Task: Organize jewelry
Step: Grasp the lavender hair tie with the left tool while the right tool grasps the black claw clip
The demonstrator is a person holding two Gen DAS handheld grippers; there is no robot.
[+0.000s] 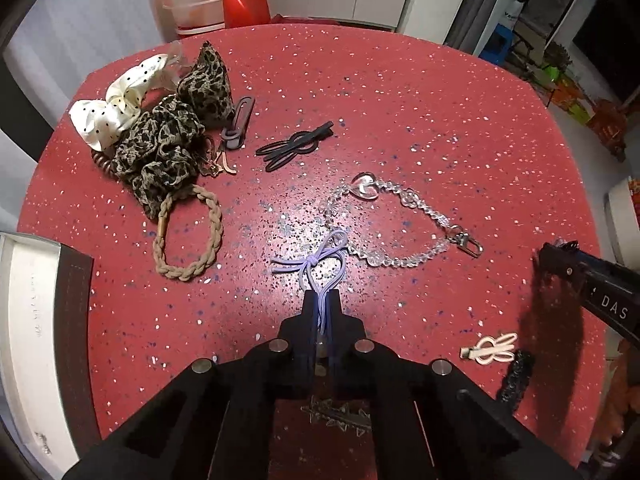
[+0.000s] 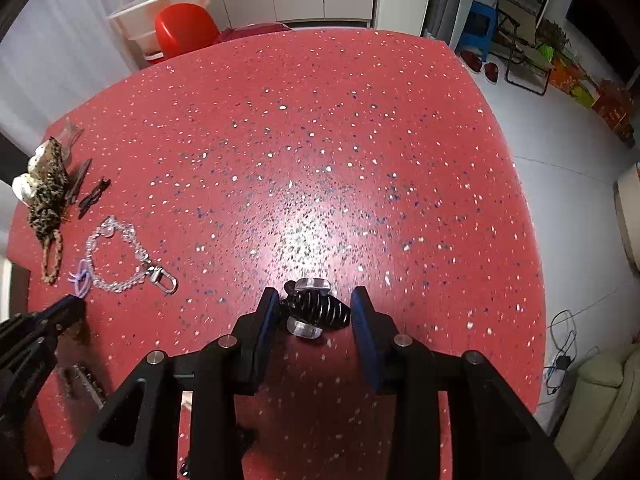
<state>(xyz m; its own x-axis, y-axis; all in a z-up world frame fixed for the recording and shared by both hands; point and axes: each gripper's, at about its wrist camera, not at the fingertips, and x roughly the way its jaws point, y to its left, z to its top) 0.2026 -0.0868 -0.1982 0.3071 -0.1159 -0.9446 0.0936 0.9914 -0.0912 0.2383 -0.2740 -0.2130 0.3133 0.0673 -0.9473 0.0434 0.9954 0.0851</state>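
Note:
On the red speckled table (image 1: pixel 400 100), my left gripper (image 1: pixel 321 295) is shut on the near loop of a purple elastic hair tie (image 1: pixel 316 258), whose knot and ends lie just ahead on the table. A clear bead chain (image 1: pixel 400 196) with a glass heart and a metal clasp lies beyond it, also seen as the bead chain (image 2: pixel 120 256) in the right wrist view. My right gripper (image 2: pixel 314 304) points down at a black claw clip (image 2: pixel 320 310) with clear handles. The clip rests on the table and fills the gap, with both pads against its ends.
At the far left lie leopard scrunchies (image 1: pixel 160 152), a white dotted bow (image 1: pixel 116 108), a braided tan tie (image 1: pixel 188 236), a grey clip (image 1: pixel 238 122) and black clips (image 1: pixel 294 146). A cream rabbit clip (image 1: pixel 492 348) sits near right. A white box (image 1: pixel 36 320) stands at the left edge.

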